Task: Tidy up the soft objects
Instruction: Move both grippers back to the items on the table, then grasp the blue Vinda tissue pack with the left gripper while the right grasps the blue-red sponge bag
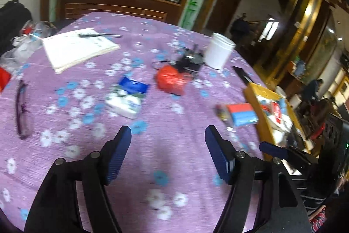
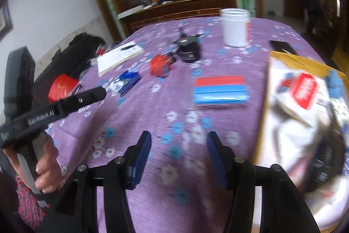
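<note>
My left gripper hangs open over the purple flowered tablecloth, nothing between its blue pads. Ahead of it lie a blue-and-white tissue pack, a red soft pouch and, to the right, a red-and-blue pack. My right gripper is open and empty too. The red-and-blue pack lies just beyond it, flat on the cloth. On its right stands a cardboard box with several soft packets inside. The tissue pack and red pouch lie farther left.
A white jar and a black device stand at the back of the table. A notebook with a pen and spectacles lie at the left. A hand holds the other gripper's handle. The box's rim sits at the table's right edge.
</note>
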A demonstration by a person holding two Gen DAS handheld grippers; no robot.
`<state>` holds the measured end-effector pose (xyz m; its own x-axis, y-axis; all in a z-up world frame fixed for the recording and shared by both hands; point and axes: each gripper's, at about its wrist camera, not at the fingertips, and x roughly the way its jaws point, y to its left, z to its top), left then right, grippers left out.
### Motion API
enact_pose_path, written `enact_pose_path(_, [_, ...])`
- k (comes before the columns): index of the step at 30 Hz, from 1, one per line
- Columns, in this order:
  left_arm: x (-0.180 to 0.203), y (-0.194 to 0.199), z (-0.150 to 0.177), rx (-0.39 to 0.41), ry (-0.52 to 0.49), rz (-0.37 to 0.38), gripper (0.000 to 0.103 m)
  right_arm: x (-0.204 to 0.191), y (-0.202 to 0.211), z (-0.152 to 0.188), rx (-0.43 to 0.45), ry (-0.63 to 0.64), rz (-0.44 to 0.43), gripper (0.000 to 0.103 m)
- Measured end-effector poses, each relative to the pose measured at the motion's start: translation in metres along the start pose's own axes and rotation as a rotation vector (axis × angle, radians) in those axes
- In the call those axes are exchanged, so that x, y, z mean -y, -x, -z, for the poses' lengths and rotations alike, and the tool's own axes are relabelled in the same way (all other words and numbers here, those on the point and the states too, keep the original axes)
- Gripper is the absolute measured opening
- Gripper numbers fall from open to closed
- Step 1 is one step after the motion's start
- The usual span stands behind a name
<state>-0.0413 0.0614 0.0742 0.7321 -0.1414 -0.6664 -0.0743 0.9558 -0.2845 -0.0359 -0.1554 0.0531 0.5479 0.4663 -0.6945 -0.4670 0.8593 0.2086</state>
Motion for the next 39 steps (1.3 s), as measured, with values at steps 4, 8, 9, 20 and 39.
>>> enact_pose_path(4, [-0.010, -0.008, -0.014, -0.021, -0.033, -0.055, 0.075, -0.011, -0.020, -0.002, 0.002, 0.056, -0.009, 0.064])
enact_pose_path(8, [-0.006, -0.037, -0.033, -0.081, -0.146, -0.133, 0.075, -0.005, -0.030, 0.002, -0.027, 0.045, -0.057, 0.064])
enact_pose_path(9, [-0.004, -0.044, -0.036, -0.088, -0.165, -0.143, 0.075, -0.003, -0.030, 0.002, -0.029, 0.035, -0.061, 0.064])
enact_pose_path(20, [-0.010, -0.122, -0.049, -0.209, -0.243, -0.337, 0.075, 0.009, -0.027, 0.001, -0.026, -0.017, -0.104, 0.064])
enact_pose_path(39, [-0.003, -0.075, -0.026, -0.105, -0.036, -0.206, 0.055, 0.044, 0.006, -0.052, -0.039, -0.121, -0.018, 0.064])
